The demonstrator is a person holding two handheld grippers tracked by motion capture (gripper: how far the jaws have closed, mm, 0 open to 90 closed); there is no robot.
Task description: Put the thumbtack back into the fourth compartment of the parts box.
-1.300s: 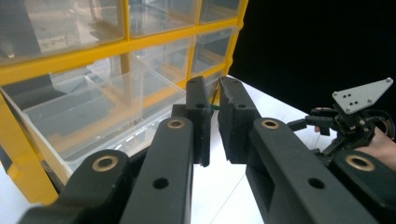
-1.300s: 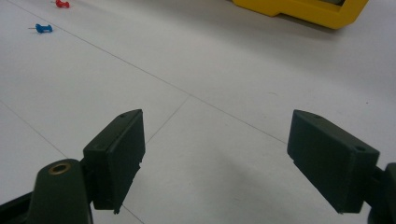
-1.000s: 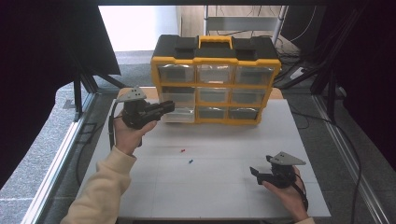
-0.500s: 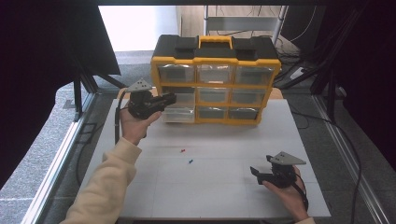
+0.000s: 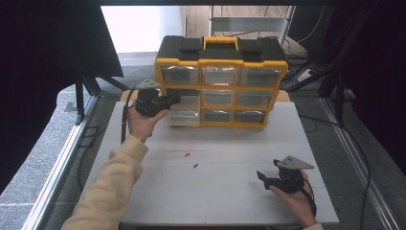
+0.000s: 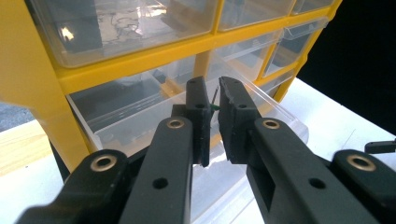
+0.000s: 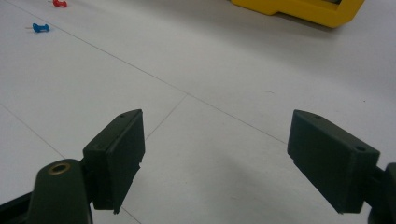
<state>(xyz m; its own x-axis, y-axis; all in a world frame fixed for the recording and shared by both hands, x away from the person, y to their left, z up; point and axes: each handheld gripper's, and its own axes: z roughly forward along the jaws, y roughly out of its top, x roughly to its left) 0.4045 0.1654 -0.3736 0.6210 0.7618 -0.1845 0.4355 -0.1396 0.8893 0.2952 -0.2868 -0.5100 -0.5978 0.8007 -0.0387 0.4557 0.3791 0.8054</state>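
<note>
Two small plastic pushpins, red (image 5: 187, 155) and blue (image 5: 196, 166), lie mid-frame on the smooth white table (image 5: 230, 201). The left gripper (image 6: 213, 108) pinches a green pin (image 6: 213, 107) over the yellow organizer's clear plastic drawer (image 6: 140, 119); the right gripper (image 7: 215, 158) gapes, holding nothing.

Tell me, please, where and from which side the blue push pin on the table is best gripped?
Grip the blue push pin across its waisted plastic head, coming straight down from above. It lies on its side on the white table, so the head is probably the widest part; the open right gripper is nearest.

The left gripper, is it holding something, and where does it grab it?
Yes: the left gripper pinches a tiny green pin at its green head, over the pulled-out clear drawer.
</note>
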